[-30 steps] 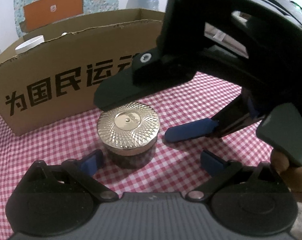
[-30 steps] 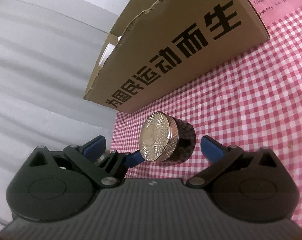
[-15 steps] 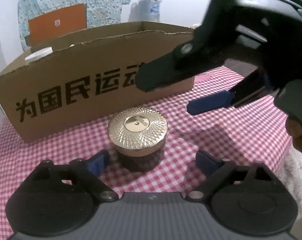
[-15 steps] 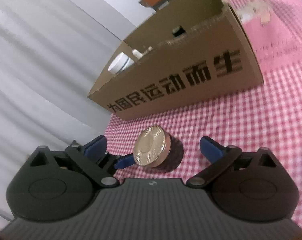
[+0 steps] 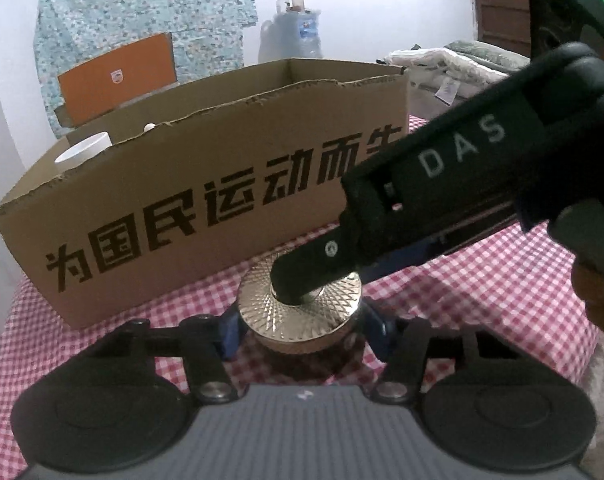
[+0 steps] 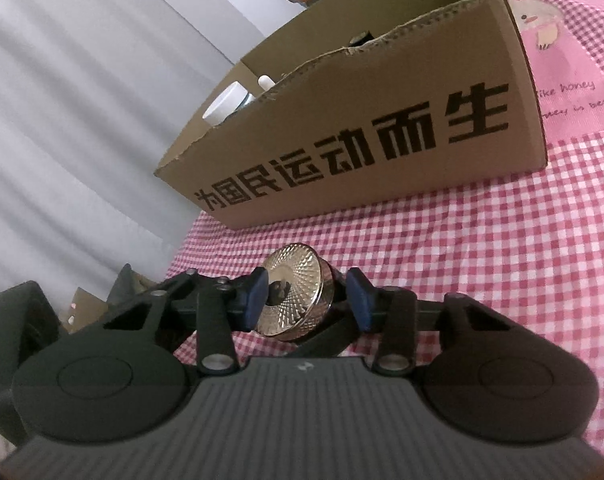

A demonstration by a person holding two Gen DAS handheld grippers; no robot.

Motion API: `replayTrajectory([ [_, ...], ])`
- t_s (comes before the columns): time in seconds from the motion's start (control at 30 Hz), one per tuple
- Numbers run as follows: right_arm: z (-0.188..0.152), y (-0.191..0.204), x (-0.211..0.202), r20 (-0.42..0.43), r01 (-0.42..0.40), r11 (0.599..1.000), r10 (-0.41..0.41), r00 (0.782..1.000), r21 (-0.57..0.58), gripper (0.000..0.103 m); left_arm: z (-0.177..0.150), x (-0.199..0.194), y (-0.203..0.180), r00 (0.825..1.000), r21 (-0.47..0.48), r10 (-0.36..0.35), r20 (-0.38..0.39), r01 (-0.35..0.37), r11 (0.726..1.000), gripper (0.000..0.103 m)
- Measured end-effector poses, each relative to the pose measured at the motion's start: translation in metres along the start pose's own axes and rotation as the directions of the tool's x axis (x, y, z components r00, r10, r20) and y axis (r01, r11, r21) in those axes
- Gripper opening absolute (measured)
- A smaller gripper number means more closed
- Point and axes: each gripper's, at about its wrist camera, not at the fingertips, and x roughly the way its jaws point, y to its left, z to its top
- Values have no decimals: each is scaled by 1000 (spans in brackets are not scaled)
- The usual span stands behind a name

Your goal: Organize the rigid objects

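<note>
A small dark jar with a patterned gold lid (image 5: pixel 302 316) stands on the pink checked tablecloth in front of a cardboard box (image 5: pixel 205 200). My left gripper (image 5: pixel 302 330) is shut on the jar's body, a blue pad on each side. My right gripper (image 6: pixel 308 300) is shut on the same jar (image 6: pixel 297 296), one finger across the lid's top and the other under or behind the jar. In the left wrist view the right gripper's black finger (image 5: pixel 314 268) lies over the lid.
The open cardboard box (image 6: pixel 382 128) with black Chinese lettering holds a white cup (image 5: pixel 83 152) and other small items. A pink printed cloth patch (image 6: pixel 562 60) lies right of the box. The table edge falls away at the left.
Both grippers went from open to shut on the jar. The right gripper swung down from above onto the lid, and the left moved in around the body.
</note>
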Motion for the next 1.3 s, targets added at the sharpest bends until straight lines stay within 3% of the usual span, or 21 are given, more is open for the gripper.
replayTrajectory([
  [0.27,4,5,-9,25,35,999,-35,999,-6,19,3,4,24,998,-72,-62,26,63,995,57],
  [0.43,2,19,-21,35,74,996,-72,997,-44,19,9,-8,26,995,-87,-84,58,89,992,57],
  [0.57,5,40,-41,79,83,993,-76,994,-89,19,27,-30,31,988,-76,-85,127,95,993,57],
  [0.73,24,74,-75,182,90,980,-57,982,-177,19,67,-54,40,972,-58,-85,221,100,993,57],
  [0.9,59,91,-94,251,109,964,-46,967,-243,19,109,-45,51,962,-78,-108,252,131,988,57],
  [1.07,105,78,-93,243,126,964,-68,968,-232,19,145,-6,60,968,-119,-157,197,183,976,57],
  [1.3,166,21,-56,112,172,975,-157,981,-141,19,168,82,71,968,-204,-250,29,250,946,57],
])
